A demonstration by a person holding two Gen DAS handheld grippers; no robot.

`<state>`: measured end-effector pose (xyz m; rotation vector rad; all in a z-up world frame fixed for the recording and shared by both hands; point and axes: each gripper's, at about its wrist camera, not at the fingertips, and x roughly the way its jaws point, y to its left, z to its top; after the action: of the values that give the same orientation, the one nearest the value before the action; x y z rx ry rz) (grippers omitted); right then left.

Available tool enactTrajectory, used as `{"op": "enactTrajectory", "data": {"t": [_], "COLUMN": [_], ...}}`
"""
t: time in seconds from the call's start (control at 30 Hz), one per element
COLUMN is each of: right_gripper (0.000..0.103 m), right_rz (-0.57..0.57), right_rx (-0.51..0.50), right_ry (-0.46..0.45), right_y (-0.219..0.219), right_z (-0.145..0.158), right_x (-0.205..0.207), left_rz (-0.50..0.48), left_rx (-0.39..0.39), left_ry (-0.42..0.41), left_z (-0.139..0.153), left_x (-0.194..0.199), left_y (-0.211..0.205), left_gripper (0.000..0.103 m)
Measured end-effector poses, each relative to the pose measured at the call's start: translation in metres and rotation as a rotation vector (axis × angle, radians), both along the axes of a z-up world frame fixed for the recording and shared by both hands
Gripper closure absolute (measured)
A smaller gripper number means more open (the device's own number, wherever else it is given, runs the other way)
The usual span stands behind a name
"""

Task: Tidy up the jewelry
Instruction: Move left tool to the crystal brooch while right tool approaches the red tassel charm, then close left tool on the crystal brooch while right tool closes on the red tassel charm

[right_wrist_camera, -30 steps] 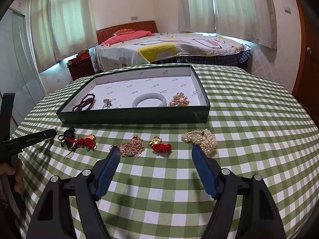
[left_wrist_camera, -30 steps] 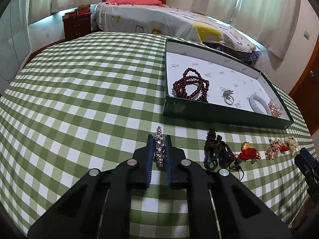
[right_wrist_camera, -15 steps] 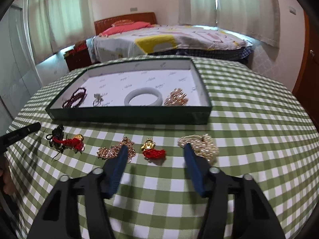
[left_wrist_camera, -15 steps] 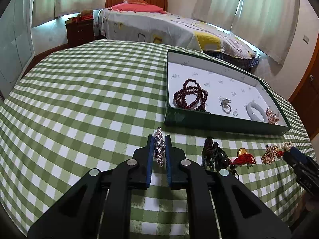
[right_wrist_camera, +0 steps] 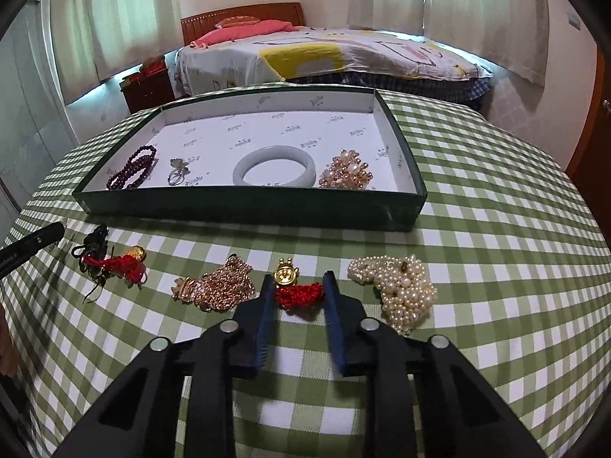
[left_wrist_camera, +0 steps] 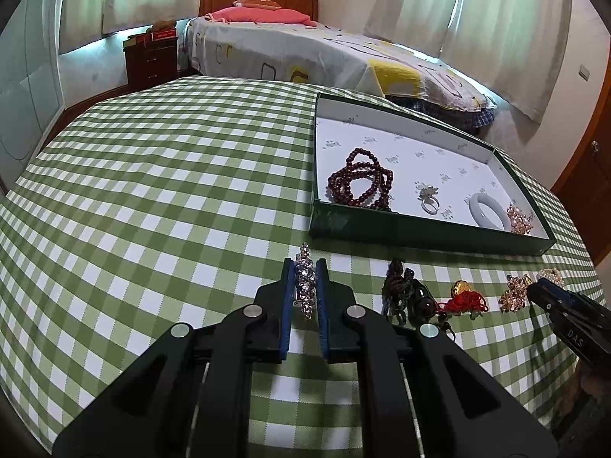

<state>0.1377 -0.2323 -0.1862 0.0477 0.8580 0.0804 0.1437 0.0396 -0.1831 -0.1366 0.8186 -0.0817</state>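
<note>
1. The left gripper stays clenched on the crystal bracelet, now nearer the green tray.
2. The right gripper, jaws narrowed but not yet gripping, has descended around the red-corded gold charm on the checked tablecloth.

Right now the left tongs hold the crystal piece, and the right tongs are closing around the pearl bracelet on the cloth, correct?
Not quite. The left tongs do grip the crystal piece, but in the right wrist view the right tongs straddle the red cord charm with the gold bead, not the pearl bracelet, which lies apart to their right on the cloth.
</note>
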Motion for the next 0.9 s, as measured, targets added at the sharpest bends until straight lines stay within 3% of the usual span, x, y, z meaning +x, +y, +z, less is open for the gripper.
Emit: {"op": "enactTrajectory", "data": {"t": [0.3, 0.9], "right_gripper": [0.087, 0.089], "right_rz": [0.013, 0.012], "right_rx": [-0.005, 0.018], "right_ry": [-0.024, -0.135], "right_y": [0.004, 0.004], "right_z": [0.001, 0.041], "right_x": [-0.005, -0.026], "left_rz": [-0.016, -0.066], "left_rx": [0.001, -0.016], "left_ry": [-0.008, -0.079], "left_z": [0.002, 0.035], "left_x": [-0.005, -0.020], "left_y": [-0.006, -0.020], "left_gripper": [0.092, 0.092]}}
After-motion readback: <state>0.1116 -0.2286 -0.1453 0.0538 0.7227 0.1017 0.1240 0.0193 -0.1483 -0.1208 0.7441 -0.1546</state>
